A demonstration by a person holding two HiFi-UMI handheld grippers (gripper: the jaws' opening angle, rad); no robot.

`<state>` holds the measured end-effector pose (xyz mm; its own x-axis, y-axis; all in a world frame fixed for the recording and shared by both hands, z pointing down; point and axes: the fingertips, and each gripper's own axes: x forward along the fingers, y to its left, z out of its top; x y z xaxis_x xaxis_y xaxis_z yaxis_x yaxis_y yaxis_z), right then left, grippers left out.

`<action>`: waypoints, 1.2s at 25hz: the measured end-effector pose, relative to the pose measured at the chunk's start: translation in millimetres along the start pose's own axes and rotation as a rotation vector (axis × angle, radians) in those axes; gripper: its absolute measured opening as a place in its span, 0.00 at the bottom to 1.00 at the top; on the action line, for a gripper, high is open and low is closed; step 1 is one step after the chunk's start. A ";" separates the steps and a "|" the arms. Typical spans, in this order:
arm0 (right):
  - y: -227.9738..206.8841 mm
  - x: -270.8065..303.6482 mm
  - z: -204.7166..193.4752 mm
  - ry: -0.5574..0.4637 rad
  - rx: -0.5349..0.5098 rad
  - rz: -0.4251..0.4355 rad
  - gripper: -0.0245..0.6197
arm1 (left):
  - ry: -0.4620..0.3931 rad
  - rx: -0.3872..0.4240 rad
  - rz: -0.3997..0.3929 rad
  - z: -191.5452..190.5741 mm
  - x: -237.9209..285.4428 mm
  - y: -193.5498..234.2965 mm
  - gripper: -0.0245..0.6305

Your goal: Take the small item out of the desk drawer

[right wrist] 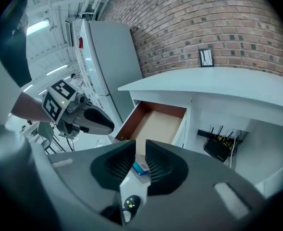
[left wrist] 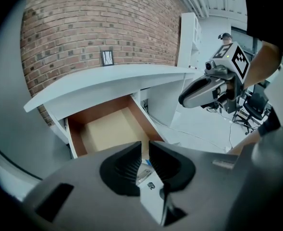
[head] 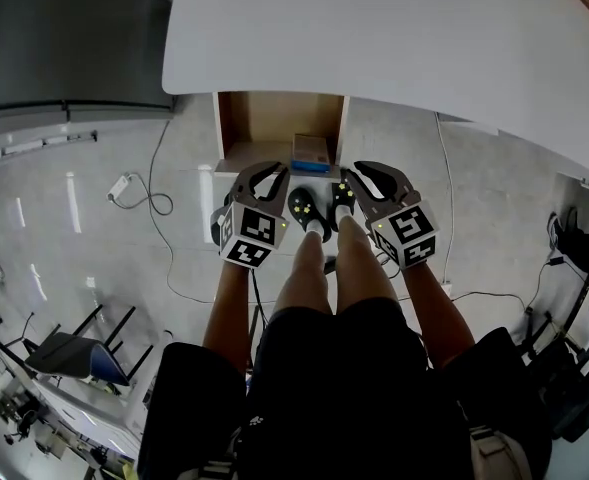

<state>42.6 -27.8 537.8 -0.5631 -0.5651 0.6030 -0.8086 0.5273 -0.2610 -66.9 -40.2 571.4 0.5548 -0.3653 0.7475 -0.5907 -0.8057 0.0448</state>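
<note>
The wooden desk drawer (head: 274, 128) stands pulled out under the white desk (head: 394, 38). A small blue and white box (head: 310, 150) lies at its front right. My left gripper (head: 265, 175) hovers at the drawer's front edge, jaws slightly apart with nothing between them. My right gripper (head: 372, 176) is just right of the drawer front, also slightly open and empty. In the left gripper view, the jaws (left wrist: 145, 153) frame the drawer (left wrist: 107, 129). The right gripper view shows the box (right wrist: 140, 168) through the gap of its jaws (right wrist: 140, 159), below them and untouched.
My feet in black shoes (head: 305, 208) stand right before the drawer. A white cable and plug (head: 134, 190) lie on the floor at left. A router (right wrist: 219, 148) sits under the desk, a grey cabinet (right wrist: 110, 57) stands to the left, and chairs (head: 69, 353) are behind me.
</note>
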 end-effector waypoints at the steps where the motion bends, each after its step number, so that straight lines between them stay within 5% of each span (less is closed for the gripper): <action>1: -0.5 4.0 -2.3 0.004 0.000 0.003 0.15 | 0.007 0.002 -0.001 -2.5 3.0 1.2 0.11; 30: -6.4 68.7 -59.8 0.141 -0.039 0.075 0.22 | 0.218 0.139 -0.108 -54.2 74.9 -4.5 0.18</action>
<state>19.3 -32.1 626.0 -0.5901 -0.4302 0.6831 -0.7563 0.5907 -0.2813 -54.5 -38.6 663.1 0.4619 -0.1767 0.8692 -0.4409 -0.8961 0.0521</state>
